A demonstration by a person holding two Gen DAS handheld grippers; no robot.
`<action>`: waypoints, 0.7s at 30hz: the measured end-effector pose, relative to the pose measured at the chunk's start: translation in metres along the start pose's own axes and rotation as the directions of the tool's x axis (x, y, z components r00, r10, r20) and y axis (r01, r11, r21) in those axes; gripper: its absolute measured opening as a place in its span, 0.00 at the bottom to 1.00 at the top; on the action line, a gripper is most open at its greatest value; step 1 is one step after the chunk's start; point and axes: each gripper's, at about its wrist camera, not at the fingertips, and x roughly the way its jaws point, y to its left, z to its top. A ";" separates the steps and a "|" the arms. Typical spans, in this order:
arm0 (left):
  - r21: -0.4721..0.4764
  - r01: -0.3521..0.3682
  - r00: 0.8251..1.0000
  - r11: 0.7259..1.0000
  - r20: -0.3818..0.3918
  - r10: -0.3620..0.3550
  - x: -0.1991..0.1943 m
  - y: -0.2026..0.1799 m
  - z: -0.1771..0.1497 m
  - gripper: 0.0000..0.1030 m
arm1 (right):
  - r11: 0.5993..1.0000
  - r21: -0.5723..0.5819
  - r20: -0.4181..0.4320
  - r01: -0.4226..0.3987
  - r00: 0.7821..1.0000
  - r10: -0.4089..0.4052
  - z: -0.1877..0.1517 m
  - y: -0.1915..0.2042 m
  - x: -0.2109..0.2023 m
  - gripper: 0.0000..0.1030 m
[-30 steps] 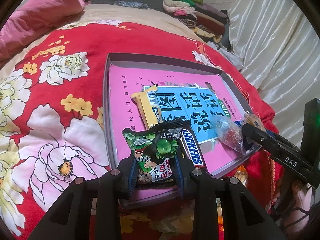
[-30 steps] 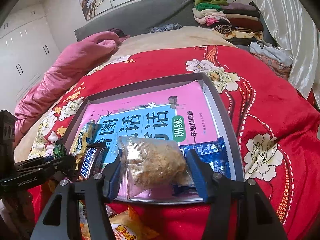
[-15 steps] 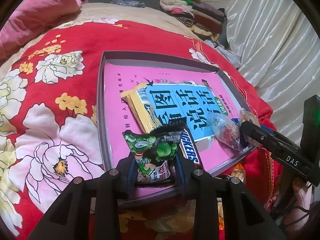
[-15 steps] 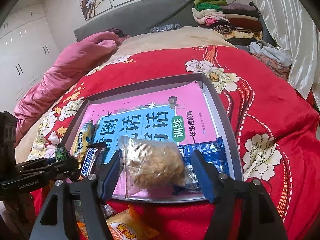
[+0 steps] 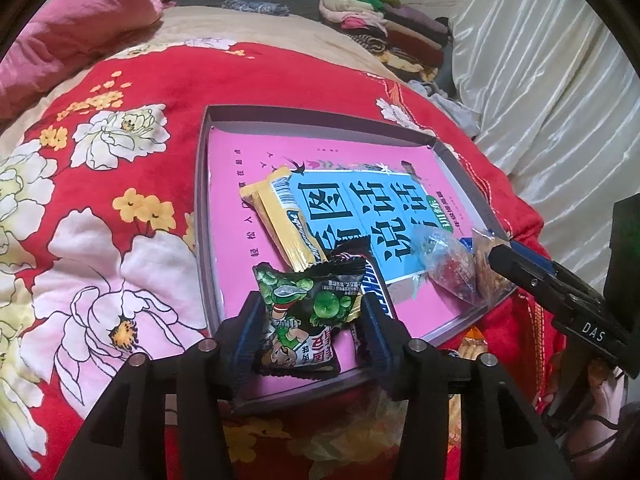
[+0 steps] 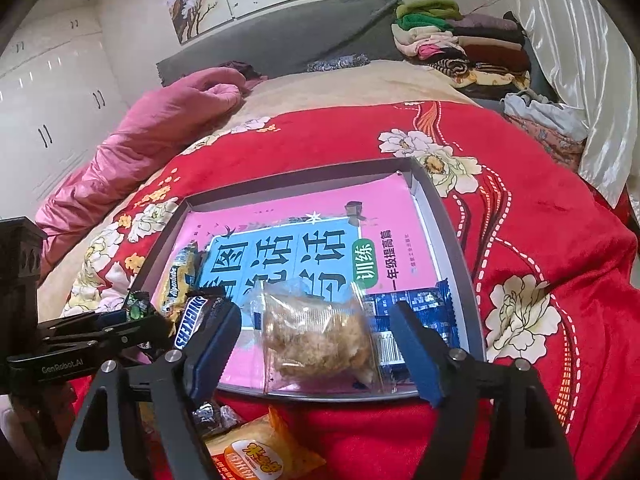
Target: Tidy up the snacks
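Beside Snickers bar [image 5: 374, 296], green packet [image 5: 310, 312] between opening left jaws; clear bag [image 6: 320, 332] between opening right jaws.

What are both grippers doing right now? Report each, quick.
Left gripper: jaws opening, green snack packet between them, resting in the tray.
Right gripper: jaws opening, clear floss packet released between them.

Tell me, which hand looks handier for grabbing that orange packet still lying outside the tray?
Probably the right. The orange packet lies on the blanket just below the right gripper, whose jaws are opening off the clear floss bag. The left gripper, also opening, sits farther along the tray's near edge.
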 end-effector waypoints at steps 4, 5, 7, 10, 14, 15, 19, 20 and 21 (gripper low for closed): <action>-0.004 0.006 1.000 1.000 0.003 -0.006 -0.003 0.001 0.001 0.53 | 1.000 -0.002 0.005 0.000 1.000 0.000 0.000 0.000 -0.002 0.75; -0.005 0.007 1.000 1.000 0.005 -0.007 -0.004 0.001 0.001 0.54 | 1.000 -0.002 0.006 0.001 1.000 -0.001 0.001 0.000 -0.003 0.76; -0.005 0.012 1.000 1.000 0.009 -0.012 -0.007 0.001 0.002 0.57 | 1.000 -0.003 0.010 0.002 1.000 -0.002 0.001 0.000 -0.005 0.76; -0.012 0.019 1.000 1.000 0.016 -0.019 -0.011 0.002 0.003 0.61 | 1.000 -0.004 0.018 0.002 1.000 -0.002 0.001 0.000 -0.009 0.77; -0.011 0.012 0.999 1.000 0.030 -0.012 -0.016 0.003 0.004 0.66 | 1.000 -0.006 0.037 -0.004 0.999 0.004 0.001 0.001 -0.015 0.78; -0.011 0.012 0.999 1.000 0.031 -0.012 -0.017 0.003 0.004 0.67 | 1.000 -0.007 0.044 -0.006 0.999 0.007 0.001 0.002 -0.017 0.79; -0.005 0.019 0.999 1.000 0.044 -0.018 -0.023 0.001 0.004 0.73 | 1.000 -0.014 0.066 -0.014 0.998 0.015 0.002 0.004 -0.023 0.80; 0.001 0.013 0.998 1.000 0.059 -0.013 -0.027 0.000 0.004 0.73 | 1.000 -0.014 0.070 -0.015 0.997 0.016 0.001 0.004 -0.025 0.81; 0.006 0.010 0.998 1.000 0.069 -0.011 -0.029 -0.001 0.004 0.75 | 1.000 -0.013 0.074 -0.018 0.997 0.019 0.002 0.004 -0.026 0.81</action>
